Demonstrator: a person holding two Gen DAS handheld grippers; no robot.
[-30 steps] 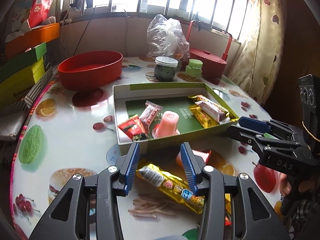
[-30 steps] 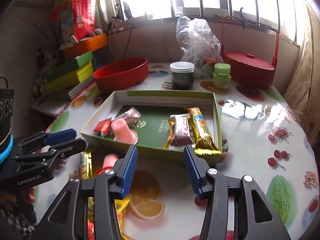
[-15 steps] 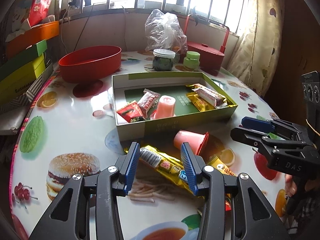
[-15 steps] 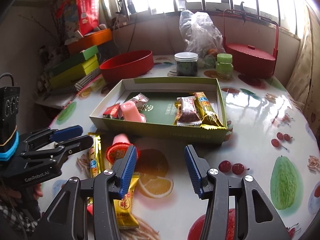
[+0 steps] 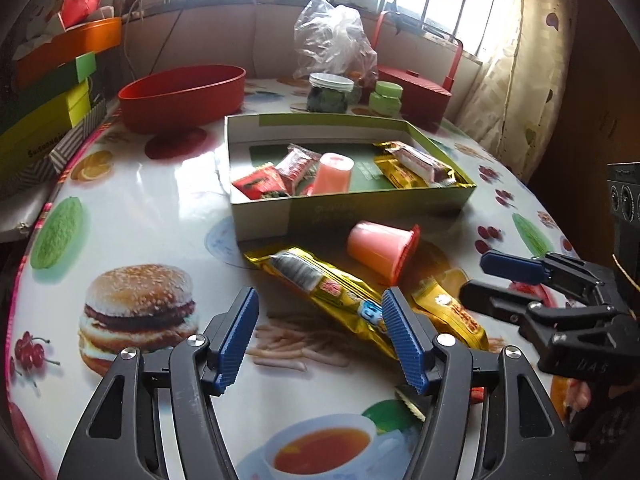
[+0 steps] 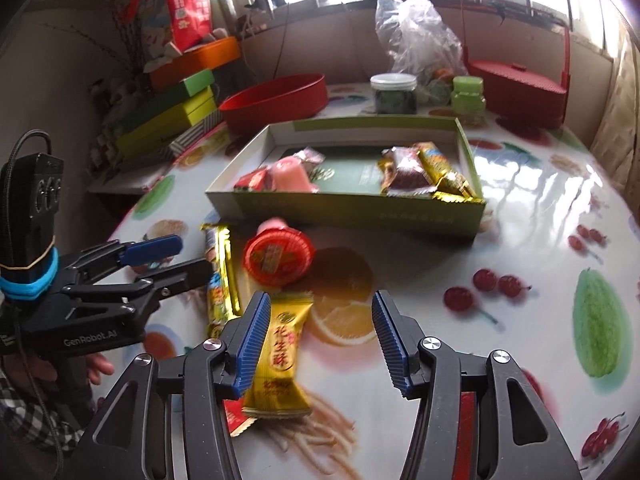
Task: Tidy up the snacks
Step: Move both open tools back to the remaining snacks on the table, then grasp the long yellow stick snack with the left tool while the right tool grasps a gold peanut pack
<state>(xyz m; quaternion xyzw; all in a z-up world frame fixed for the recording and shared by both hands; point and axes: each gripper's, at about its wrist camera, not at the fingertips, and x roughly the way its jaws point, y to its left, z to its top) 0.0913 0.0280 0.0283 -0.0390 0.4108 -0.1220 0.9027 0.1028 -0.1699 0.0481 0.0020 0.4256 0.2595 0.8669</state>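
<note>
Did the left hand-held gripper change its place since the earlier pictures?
Yes. The left hand-held gripper has drawn back from the green box, which now sits farther up the left wrist view. Its jaws have just been opening, gripping nothing.

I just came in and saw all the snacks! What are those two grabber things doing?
A person is tidying snacks into the green box, holding a grabber in each hand. Some snacks are already inside. Still out on the table are a long gold bar, a pink jelly cup on its side and a gold packet. The left gripper has just been opening its jaws over the long bar. The right gripper hangs open over the gold packet. Neither holds anything.
</note>
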